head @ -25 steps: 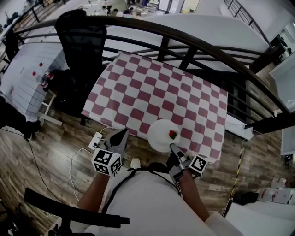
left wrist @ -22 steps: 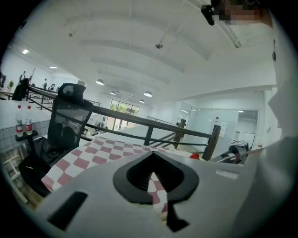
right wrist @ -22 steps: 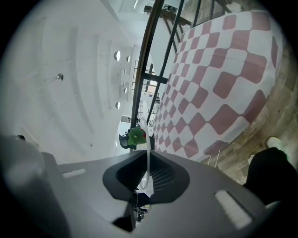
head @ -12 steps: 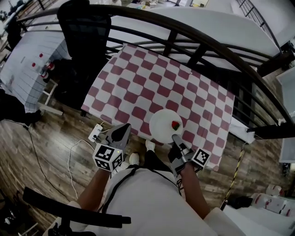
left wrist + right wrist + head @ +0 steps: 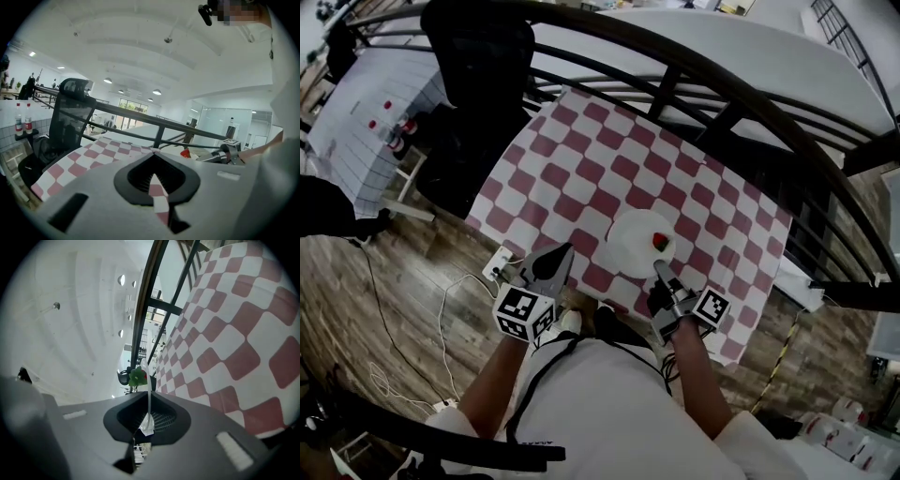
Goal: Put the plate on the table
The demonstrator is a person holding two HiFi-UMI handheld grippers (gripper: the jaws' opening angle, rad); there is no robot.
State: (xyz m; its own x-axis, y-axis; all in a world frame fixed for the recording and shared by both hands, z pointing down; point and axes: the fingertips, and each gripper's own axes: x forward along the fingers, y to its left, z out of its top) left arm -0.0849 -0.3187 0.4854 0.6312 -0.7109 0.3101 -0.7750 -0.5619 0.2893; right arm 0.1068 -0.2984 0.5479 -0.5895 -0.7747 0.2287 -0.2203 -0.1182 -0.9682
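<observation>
Our right tool [image 5: 660,272] is pinching the near rim of the white plate [image 5: 636,246], with its jaws closed down on the thin edge. In the right gripper view that rim runs as a pale sliver straight out from between the jaws. Just ahead of this tool's tips a strawberry [image 5: 660,242], red with a green cap, sits on the plate. The plate reaches out from the tool over the near part of the worktop [image 5: 572,150], which is covered by a red-and-white checked cloth [image 5: 712,216]. The plate seems to hang just clear of the cloth rather than rest on it, though the views are too skewed for us to be sure.

Our left tool [image 5: 557,259] sits to the left of the right one and apart from the plate. Its jaws are pressed together with nothing between them, and only the checked cloth shows through the slit behind its tips. Those tips lie over the near edge of the worktop. A white power strip [image 5: 497,267] lies on the wooden floor [image 5: 403,281] just left of this tool. Further ahead and to its left stands a black mesh chair [image 5: 478,56]. Past the far side of the worktop curves a dark railing [image 5: 703,70].
</observation>
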